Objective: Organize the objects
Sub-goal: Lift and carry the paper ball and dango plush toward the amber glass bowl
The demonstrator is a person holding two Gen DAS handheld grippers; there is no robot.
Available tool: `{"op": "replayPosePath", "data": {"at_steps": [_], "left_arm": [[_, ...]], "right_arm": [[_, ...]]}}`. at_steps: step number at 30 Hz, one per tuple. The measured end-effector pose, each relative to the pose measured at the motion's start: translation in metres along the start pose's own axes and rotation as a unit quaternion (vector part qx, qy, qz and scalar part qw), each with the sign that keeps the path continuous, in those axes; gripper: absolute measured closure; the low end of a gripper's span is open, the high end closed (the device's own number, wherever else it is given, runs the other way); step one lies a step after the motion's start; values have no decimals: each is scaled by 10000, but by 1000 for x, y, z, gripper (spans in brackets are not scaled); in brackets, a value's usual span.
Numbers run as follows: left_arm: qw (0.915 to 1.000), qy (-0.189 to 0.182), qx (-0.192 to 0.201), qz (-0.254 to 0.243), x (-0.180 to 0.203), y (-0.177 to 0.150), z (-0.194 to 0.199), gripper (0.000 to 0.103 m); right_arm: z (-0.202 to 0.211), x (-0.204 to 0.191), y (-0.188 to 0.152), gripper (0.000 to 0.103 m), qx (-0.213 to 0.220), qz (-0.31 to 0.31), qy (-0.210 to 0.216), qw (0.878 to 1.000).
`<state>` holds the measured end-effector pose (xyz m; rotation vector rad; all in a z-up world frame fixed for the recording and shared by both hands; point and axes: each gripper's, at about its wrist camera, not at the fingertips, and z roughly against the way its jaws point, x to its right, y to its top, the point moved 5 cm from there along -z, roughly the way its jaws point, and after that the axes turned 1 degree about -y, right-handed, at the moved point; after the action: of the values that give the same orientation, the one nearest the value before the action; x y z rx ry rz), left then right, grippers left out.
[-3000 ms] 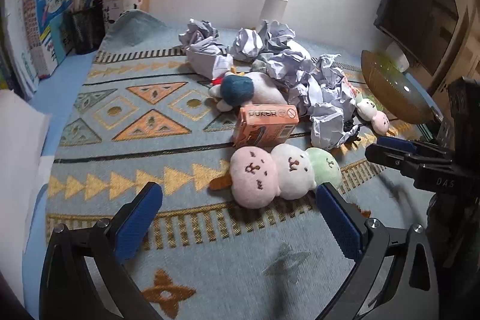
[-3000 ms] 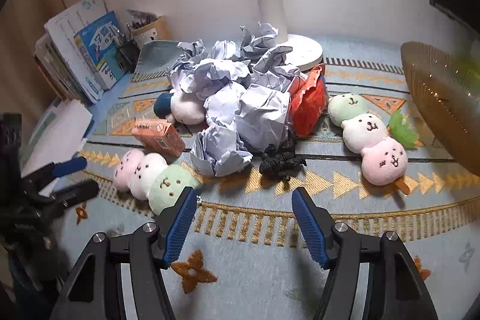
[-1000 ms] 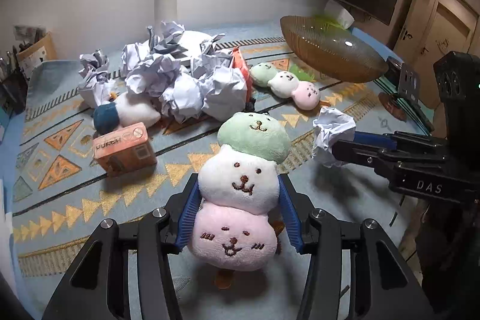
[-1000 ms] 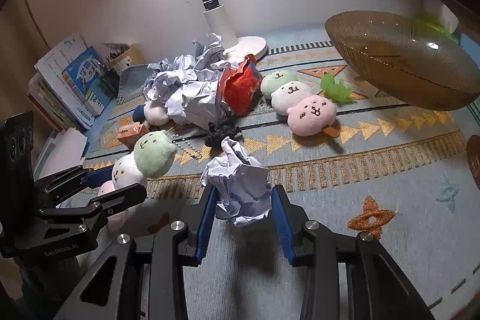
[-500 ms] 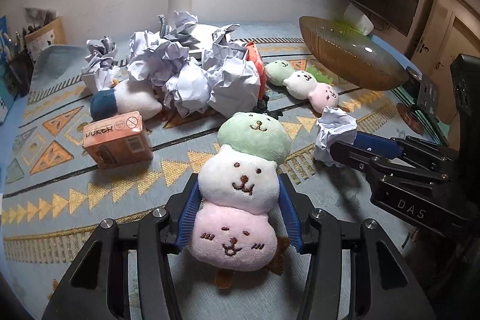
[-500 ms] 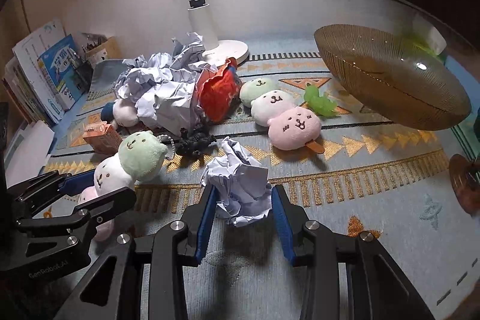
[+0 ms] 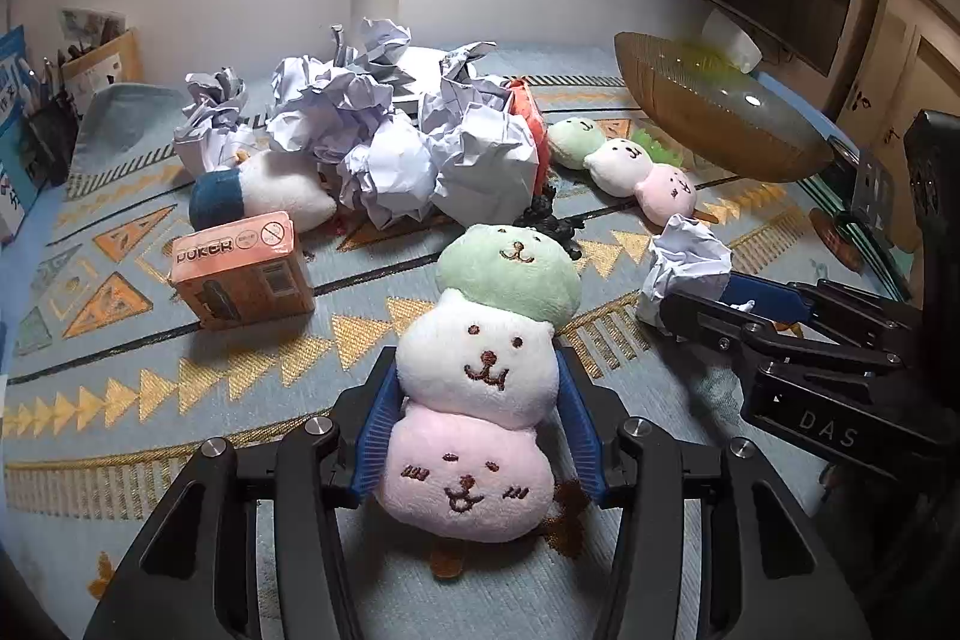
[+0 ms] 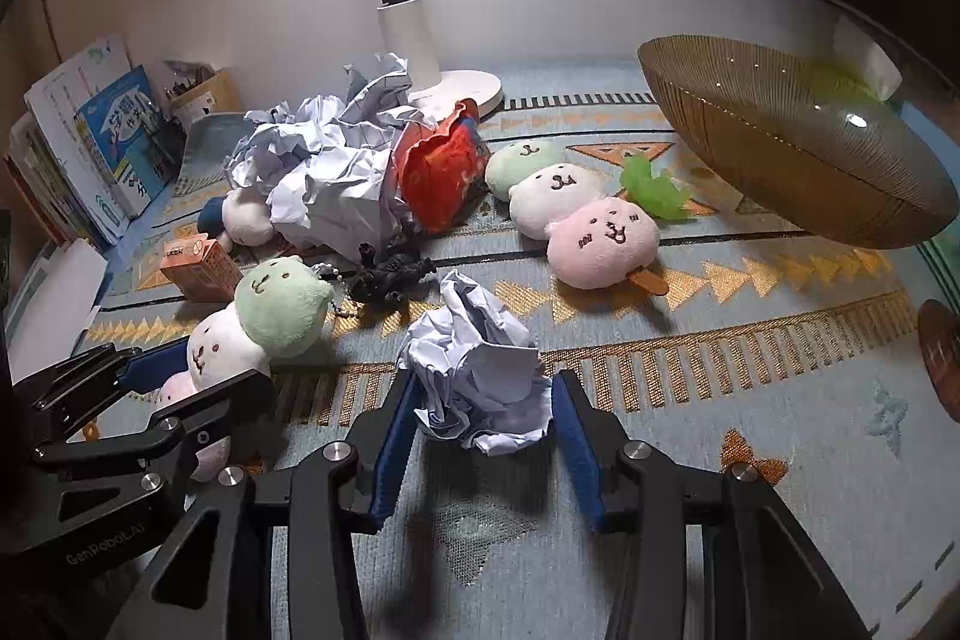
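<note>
My left gripper (image 7: 477,424) is shut on a three-ball plush skewer (image 7: 486,370), green, white and pink, held above the patterned mat; it also shows in the right wrist view (image 8: 252,322). My right gripper (image 8: 483,427) is shut on a crumpled paper ball (image 8: 480,376), also seen in the left wrist view (image 7: 687,259). A second plush skewer (image 8: 570,214) lies on the mat beside a pile of crumpled paper (image 8: 324,172), a red wrapper (image 8: 441,172), an orange poker box (image 7: 240,268) and a blue-and-white plush (image 7: 258,196).
A gold ribbed bowl (image 8: 792,154) stands at the right. A white lamp base (image 8: 462,91) stands at the back. Books (image 8: 90,142) and a pen holder line the left edge. A small black toy (image 8: 390,274) and a green leaf piece (image 8: 651,190) lie mid-mat.
Both grippers closed on their objects about 3 s ago and lifted them. In the last second both views have shifted slightly; the grips are unchanged.
</note>
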<state>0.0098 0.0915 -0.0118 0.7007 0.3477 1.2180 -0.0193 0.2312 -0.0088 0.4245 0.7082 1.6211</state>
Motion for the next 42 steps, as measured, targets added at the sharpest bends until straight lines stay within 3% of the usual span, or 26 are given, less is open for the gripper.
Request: {"op": "replayPosePath", "data": {"at_steps": [14, 18, 21, 28, 35, 42], "left_arm": [[10000, 16, 21, -41, 0, 0, 0, 56], [10000, -76, -12, 1, 4, 6, 4, 56], [9996, -283, 49, -42, 17, 21, 9, 56], [9984, -312, 414, -242, 41, 52, 18, 56], [9990, -382, 218, 48, 45, 38, 6, 56], [9996, 18, 279, 51, 38, 26, -2, 56]], "right_arm": [[-2, -7, 1, 59, 19, 213, -69, 9997], [5, -1, 4, 65, 114, 52, 64, 9999], [21, 17, 12, 67, 233, -372, 409, 9982], [70, 69, 33, 70, 806, -902, 404, 9918], [56, 65, 23, 70, 632, -1023, 636, 9907], [30, 41, 15, 70, 318, -773, 736, 9938]]}}
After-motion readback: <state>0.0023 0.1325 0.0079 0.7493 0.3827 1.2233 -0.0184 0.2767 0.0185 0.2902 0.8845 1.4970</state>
